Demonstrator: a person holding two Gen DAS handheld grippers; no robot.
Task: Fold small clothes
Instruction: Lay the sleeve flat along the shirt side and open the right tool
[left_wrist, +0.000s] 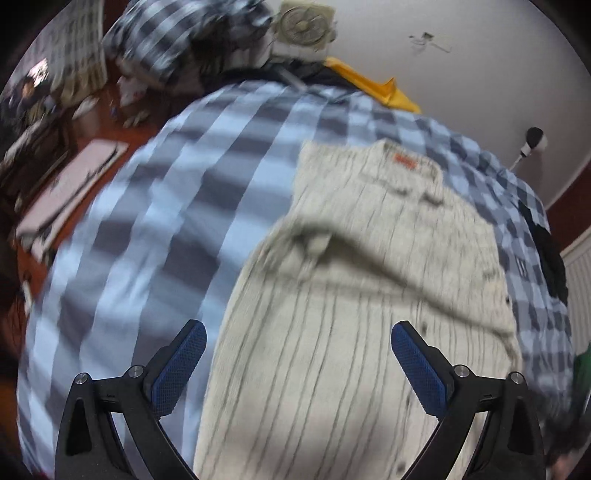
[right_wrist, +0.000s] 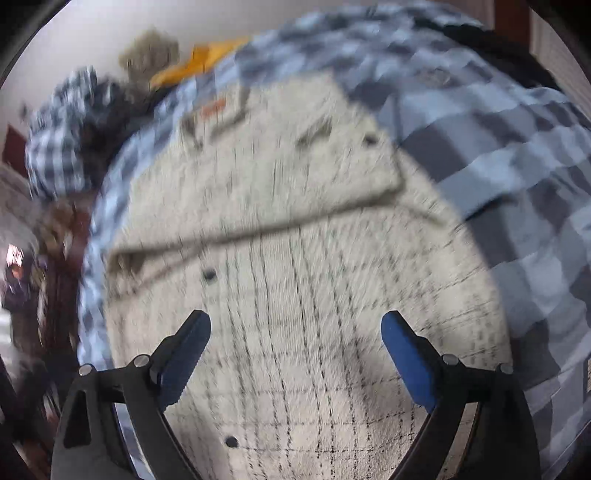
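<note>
Cream woven shirt with thin dark stripes (left_wrist: 343, 354) lies flat on the blue-and-grey checked bedspread (left_wrist: 147, 206), collar and orange neck label (left_wrist: 404, 160) at the far end; a raised crease runs across mid-body, probably a sleeve already folded in. Left gripper (left_wrist: 297, 363) and right gripper (right_wrist: 295, 354) both spread wide, empty, over the lower half. Cloth looks soft, limp, small dark buttons.

Motion blur smears the cream striped shirt (right_wrist: 280, 229) ahead of the right jaws; its stripe pattern and buttons do not resolve. The shirt's near hem runs off the bottom edge below both jaws. Clutter far beyond the left jaws, at upper left, is unreadable.
</note>
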